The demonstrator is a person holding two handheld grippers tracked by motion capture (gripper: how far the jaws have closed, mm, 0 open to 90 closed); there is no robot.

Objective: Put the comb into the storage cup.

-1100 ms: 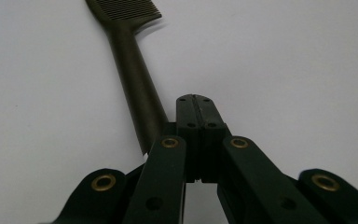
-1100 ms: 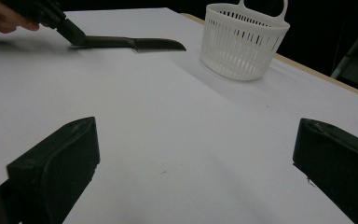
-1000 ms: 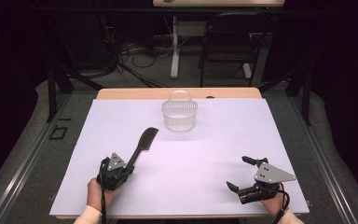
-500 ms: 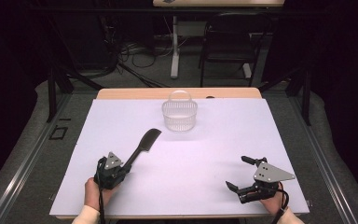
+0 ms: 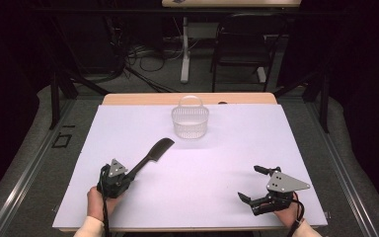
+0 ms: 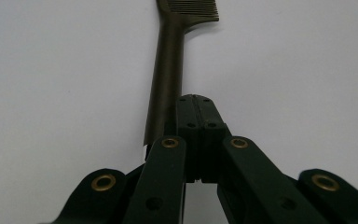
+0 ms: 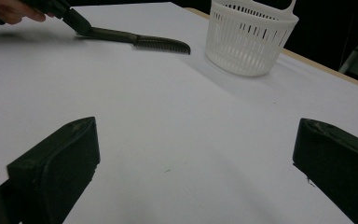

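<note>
**Left hand-held gripper pinches comb handle, right one spread and idle**

No brand, label or readable writing on any item.

Left hand-held gripper (image 5: 124,174) sits at the near-left of the desk (image 5: 237,163), jaws pressed together on the handle end of a dark comb (image 5: 150,155). In the left gripper view the comb (image 6: 168,70) handle runs straight out from the closed jaw tips, its toothed head at the top edge, over the white surface. Comb points diagonally toward the far right, toothed end toward the white basket (image 5: 190,121); whether it rests on the desk or hangs just above it, cannot tell.

Right hand-held gripper (image 5: 252,184) at the near-right, jaws spread wide, nothing between them; well apart from the comb. In the right gripper view the two black jaws frame bare white surface, with comb (image 7: 135,39) and basket (image 7: 249,35) farther off.

Basket stands upright at the far centre, near the desk's back edge, a strip of wood showing behind it. Wide open white surface between the two grippers and between comb and basket. Both grippers are close to the near edge.
</note>
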